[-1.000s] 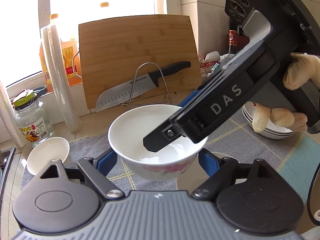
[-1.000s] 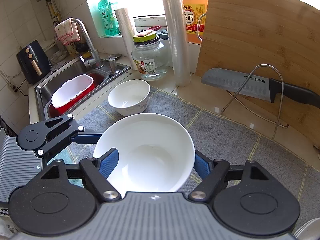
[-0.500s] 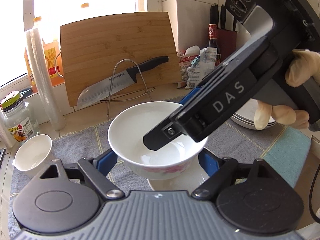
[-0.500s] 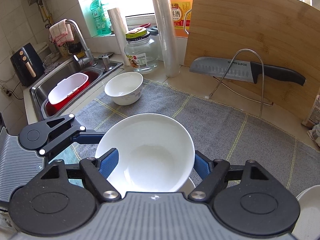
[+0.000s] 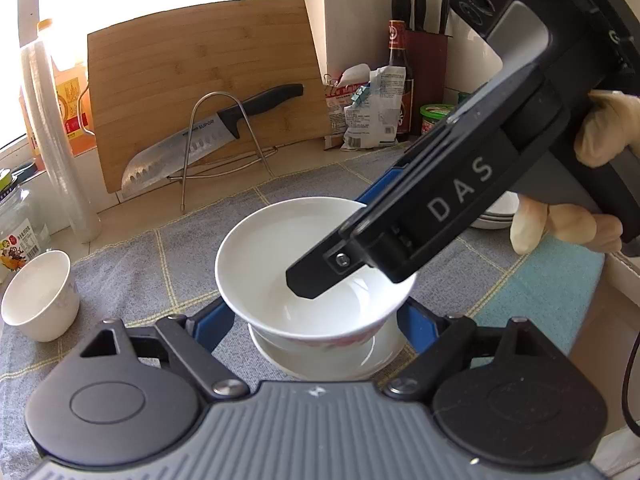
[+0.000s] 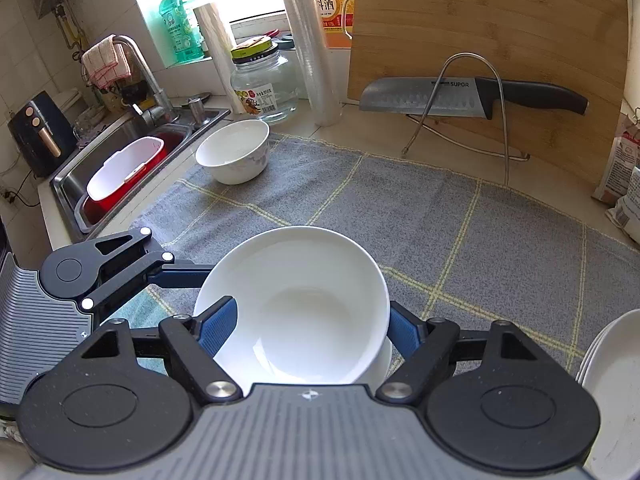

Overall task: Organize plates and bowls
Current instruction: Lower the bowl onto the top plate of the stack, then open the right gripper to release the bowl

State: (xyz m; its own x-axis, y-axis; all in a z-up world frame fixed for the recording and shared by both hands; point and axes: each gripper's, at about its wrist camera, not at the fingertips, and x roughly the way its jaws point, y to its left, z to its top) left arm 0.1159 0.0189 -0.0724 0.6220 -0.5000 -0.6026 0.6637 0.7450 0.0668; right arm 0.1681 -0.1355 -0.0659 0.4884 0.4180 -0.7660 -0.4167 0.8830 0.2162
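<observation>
The left claw (image 5: 316, 320) is clamped on the bowl (image 5: 276, 248), one blue finger (image 5: 214, 320) against each side of its lower wall. The right claw (image 6: 311, 327) reaches in from above with its fingers apart. One finger lies inside the bowl over the white bottom, and the other sits outside the rim on the side toward the board (image 5: 200, 76). Whether either of these fingers presses the wall cannot be told. A gloved right hand (image 5: 604, 128) grips the handle of that claw.

The bowl is upright, out in front of the board and over the grey checked mat (image 5: 132, 264) on the desk (image 5: 296, 152). A white dish (image 5: 320, 360) sits right under the bowl. Whether the bowl rests in the dish or hangs just above it cannot be told.

A smaller bowl (image 6: 234, 152) stands on the mat's corner, in front of the board toward its sink end and well apart from the held bowl. A stack of plates (image 5: 496, 216) sits in front of the board's other end, beyond the right claw. A knife (image 5: 208, 136) rests in a wire rack (image 5: 224, 140) against the board's face.
</observation>
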